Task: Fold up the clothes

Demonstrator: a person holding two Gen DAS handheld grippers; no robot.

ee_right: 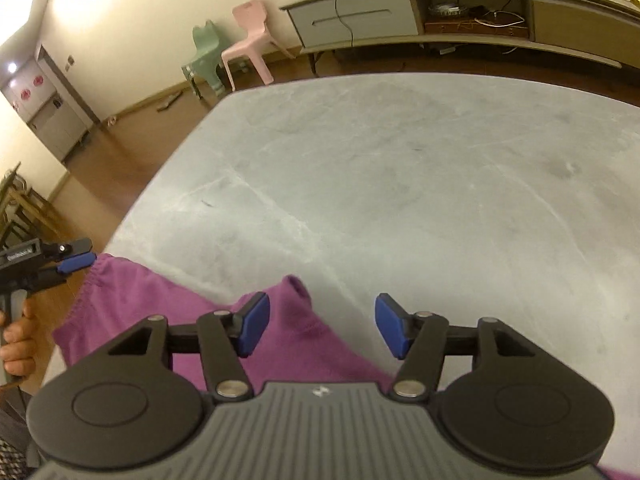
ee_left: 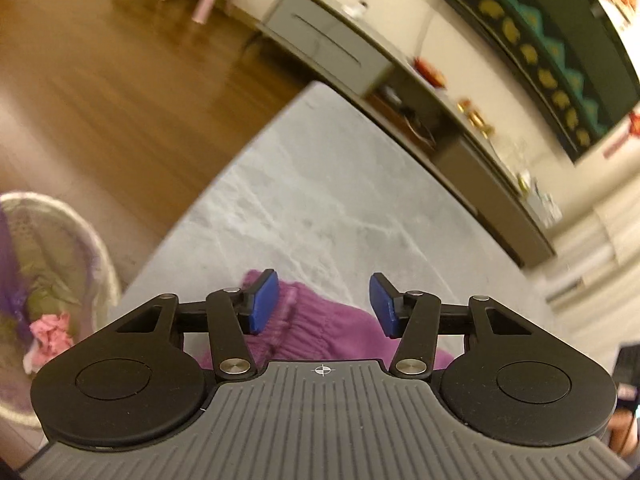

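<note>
A purple garment [ee_right: 160,312] lies on the near left corner of the grey marble table [ee_right: 400,184]. My right gripper [ee_right: 322,326] is open above the garment's far corner, holding nothing. My left gripper [ee_left: 324,304] is open over the garment's gathered waistband [ee_left: 312,328], holding nothing. In the right wrist view the left gripper [ee_right: 74,262] sits at the garment's left edge by the table side, with the hand below it. Most of the garment is hidden under the gripper bodies.
A white laundry basket [ee_left: 92,248] with purple, olive and pink clothes stands on the wooden floor left of the table. A long grey sideboard [ee_right: 400,12] runs along the far wall. Pink [ee_right: 252,36] and green [ee_right: 206,52] small chairs stand beyond the table.
</note>
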